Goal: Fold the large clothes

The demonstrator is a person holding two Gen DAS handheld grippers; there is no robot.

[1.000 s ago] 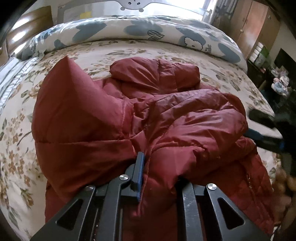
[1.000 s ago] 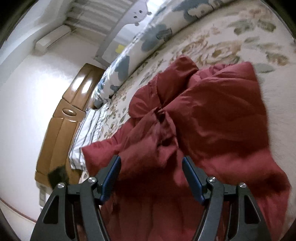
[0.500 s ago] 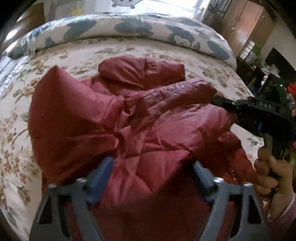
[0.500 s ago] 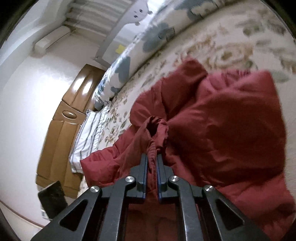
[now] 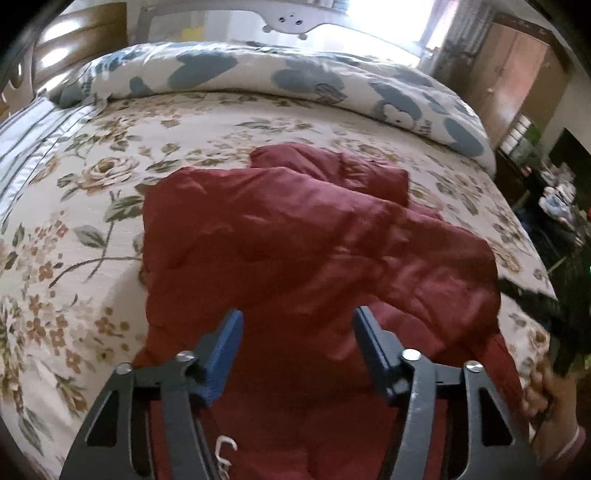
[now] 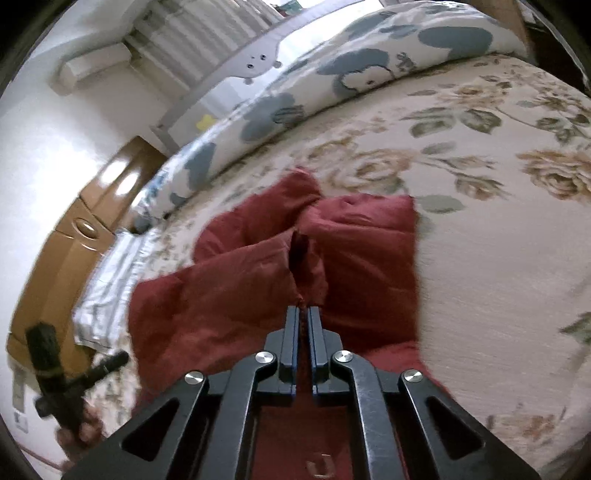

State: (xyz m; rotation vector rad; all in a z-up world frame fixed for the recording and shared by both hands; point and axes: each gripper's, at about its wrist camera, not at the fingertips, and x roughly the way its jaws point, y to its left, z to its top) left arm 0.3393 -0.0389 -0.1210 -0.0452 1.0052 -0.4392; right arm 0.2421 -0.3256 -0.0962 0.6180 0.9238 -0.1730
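A dark red puffer jacket (image 5: 295,251) lies crumpled on the floral bedspread (image 5: 92,192). My left gripper (image 5: 297,325) is open and empty just above the jacket's near part. My right gripper (image 6: 303,314) is shut on a pinched fold of the red jacket (image 6: 236,280) and holds it up a little. The right gripper's body (image 5: 546,306) shows blurred at the right edge of the left wrist view. The left gripper (image 6: 55,373) shows at the lower left of the right wrist view.
A rolled blue-and-white duvet (image 5: 288,74) lies along the far side of the bed, with a grey bed rail (image 5: 288,22) behind it. A wooden headboard (image 6: 74,236) and striped pillow (image 6: 110,280) are at one end. Wardrobe (image 5: 517,74) and cluttered furniture stand beyond the bed.
My left gripper opened and let go of the jacket, then drew back. My right gripper shut on a fold of the jacket and pulled it; the jacket now lies flatter.
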